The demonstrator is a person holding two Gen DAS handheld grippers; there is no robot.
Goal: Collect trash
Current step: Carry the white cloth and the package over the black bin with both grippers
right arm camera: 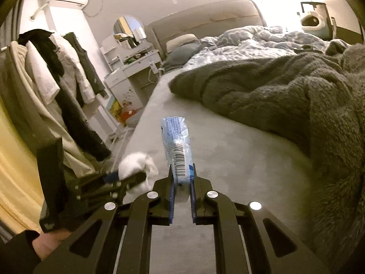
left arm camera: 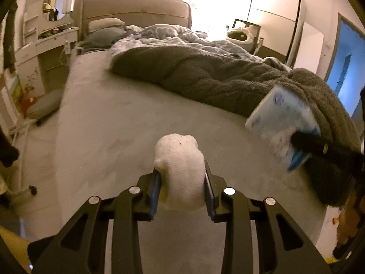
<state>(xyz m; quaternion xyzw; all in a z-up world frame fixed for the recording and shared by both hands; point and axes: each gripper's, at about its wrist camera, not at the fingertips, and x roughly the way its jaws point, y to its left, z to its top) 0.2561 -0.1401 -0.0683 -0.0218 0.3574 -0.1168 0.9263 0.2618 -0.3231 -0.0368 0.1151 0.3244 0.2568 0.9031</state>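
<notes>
- 2 grippers are seen above the bare grey sheet of 1 bed (left arm camera: 118, 118), both near its foot end
- The left gripper (left arm camera: 182, 178) is closed on 1 white wad (left arm camera: 179, 159), apparently a balled sock or crumpled tissue; the wad is squeezed between the 2 blue pads and held clear of the bed
- In the right wrist view the same wad (right arm camera: 136, 163) is blurred, and the left gripper (right arm camera: 127, 177) is seen beside the bed's edge, with 1 hand (right arm camera: 49, 243) in a dark sleeve behind it
- The right gripper (right arm camera: 182, 178) is clamped on 1 blue-and-white plastic wrapper (right arm camera: 179, 150), which stands upright from the jaws with 1 barcode facing the camera, above the bed sheet
- In the left wrist view the wrapper (left arm camera: 276, 123) is blurred and is held by the right gripper (left arm camera: 303, 142) in front of the grey blanket
- 1 grey fleece blanket (right arm camera: 273, 96) lies rumpled across the bed, and 1 pale patterned duvet (right arm camera: 251, 43) lies behind it, nearer the headboard (left arm camera: 136, 11)
- 2 pillows (left arm camera: 103, 30) are stacked against the headboard
- 1 dressing table (right arm camera: 134, 68) with 1 round mirror (right arm camera: 127, 32) stands beside the bed's head end
- 1 rack of hanging clothes (right arm camera: 52, 73) stands beside the bed, nearer its foot
</notes>
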